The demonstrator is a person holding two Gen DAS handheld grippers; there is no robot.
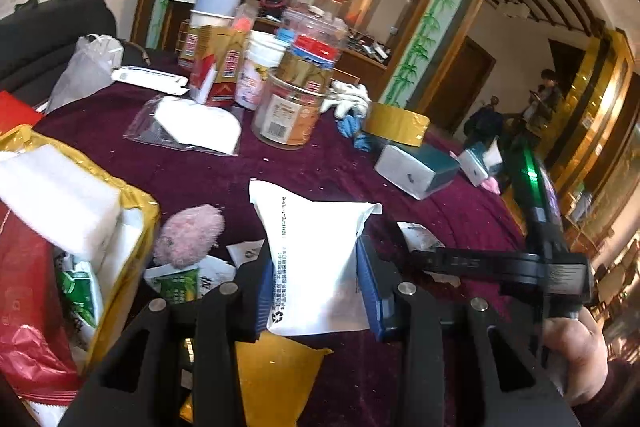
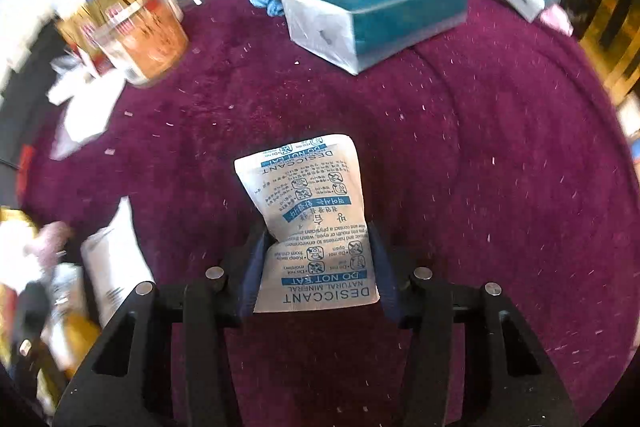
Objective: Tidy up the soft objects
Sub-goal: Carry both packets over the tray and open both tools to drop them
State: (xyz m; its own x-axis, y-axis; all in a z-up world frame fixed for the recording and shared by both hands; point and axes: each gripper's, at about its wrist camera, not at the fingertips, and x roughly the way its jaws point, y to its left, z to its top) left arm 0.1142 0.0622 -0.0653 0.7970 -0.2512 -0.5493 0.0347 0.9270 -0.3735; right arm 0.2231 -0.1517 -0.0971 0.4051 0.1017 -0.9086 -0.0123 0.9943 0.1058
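Desiccant packet (image 2: pixel 312 227) | pinched low in right gripper (image 2: pixel 316 267), long axis running out along fingers, above purple tablecloth (image 2: pixel 480 147) | left gripper (image 1: pixel 316 283) clamps white pouch (image 1: pixel 316 259) | gold bag (image 1: pixel 132 227) beside left

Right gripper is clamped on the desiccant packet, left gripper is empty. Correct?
Not quite. The left gripper isn't empty: the left wrist view shows it clamped on a white pouch. The right gripper does hold the desiccant packet.
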